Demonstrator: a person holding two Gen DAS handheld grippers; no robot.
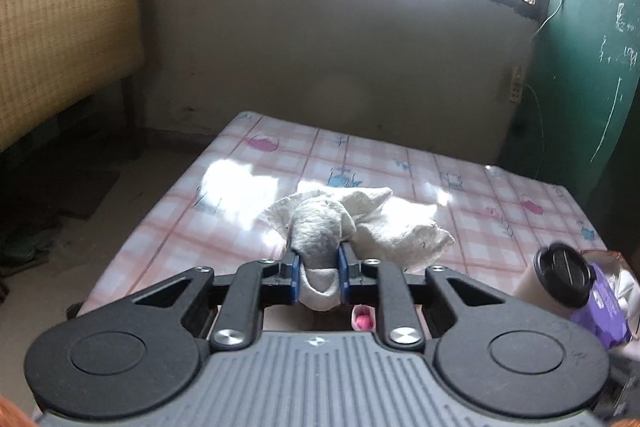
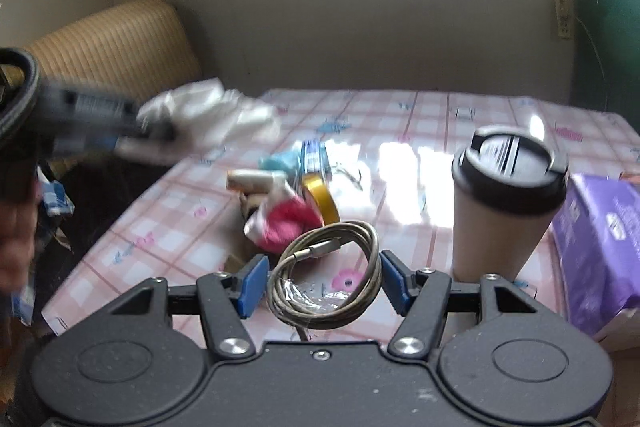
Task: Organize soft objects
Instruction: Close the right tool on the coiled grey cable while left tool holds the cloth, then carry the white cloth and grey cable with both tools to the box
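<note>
From my left wrist, my left gripper (image 1: 319,277) has its fingers (image 1: 295,277) closed tight on a grey-white sock (image 1: 320,231). The sock's bunched end pokes back past the pads toward me, and the rest runs straight ahead along my finger line, then splays right over more pale cloth (image 1: 400,227). I hold it above the checked worktop (image 1: 280,163), so I judge its long axis lies with my fingers, pointing away toward the far wall. A pink thing shows just beneath my fingers, too hidden to name. From my right wrist, my right gripper (image 2: 322,281) stands wide open and holds nothing. A coiled cable (image 2: 324,275) sits between the fingers but is no soft thing. The soft pile (image 2: 280,215), pink and white, lies just ahead and slightly left of my right fingers, so this hand is nearer it. Its axis I cannot tell. The left gripper is blurred at the far left, with white cloth hanging beyond it. A lidded cup (image 2: 500,199) stands to the right.
</note>
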